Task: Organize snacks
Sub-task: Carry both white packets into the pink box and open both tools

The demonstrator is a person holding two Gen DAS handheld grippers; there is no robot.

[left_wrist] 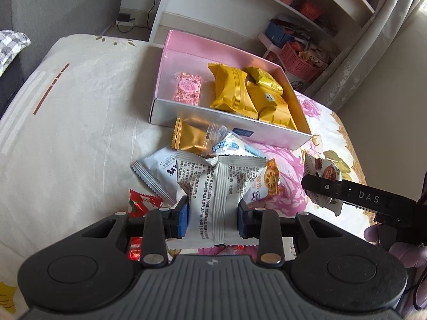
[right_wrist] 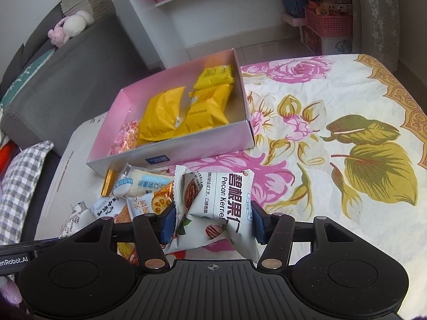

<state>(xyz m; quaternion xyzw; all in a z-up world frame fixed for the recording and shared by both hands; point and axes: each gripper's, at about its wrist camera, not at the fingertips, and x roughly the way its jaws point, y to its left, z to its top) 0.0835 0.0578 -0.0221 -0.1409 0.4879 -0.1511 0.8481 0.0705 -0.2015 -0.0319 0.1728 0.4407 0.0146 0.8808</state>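
My left gripper (left_wrist: pixel 213 220) is shut on a white snack packet (left_wrist: pixel 213 189) with black print, held over a loose pile of snacks (left_wrist: pixel 186 157) on the bed. My right gripper (right_wrist: pixel 213 222) is shut on a white pecan kernel packet (right_wrist: pixel 216 202); in the left wrist view it shows at the right (left_wrist: pixel 357 197). An open pink box (left_wrist: pixel 170 69) lies beyond the pile, also in the right wrist view (right_wrist: pixel 170 149). It holds several yellow packets (left_wrist: pixel 232 90) and a pink floral packet (left_wrist: pixel 188 88).
The floral bedspread (right_wrist: pixel 333 133) spreads right of the box. A grey sofa (right_wrist: pixel 66 66) and a checked pillow (right_wrist: pixel 18 186) lie left. A white shelf (left_wrist: pixel 267 0) with pink baskets (left_wrist: pixel 299 61) stands behind the bed.
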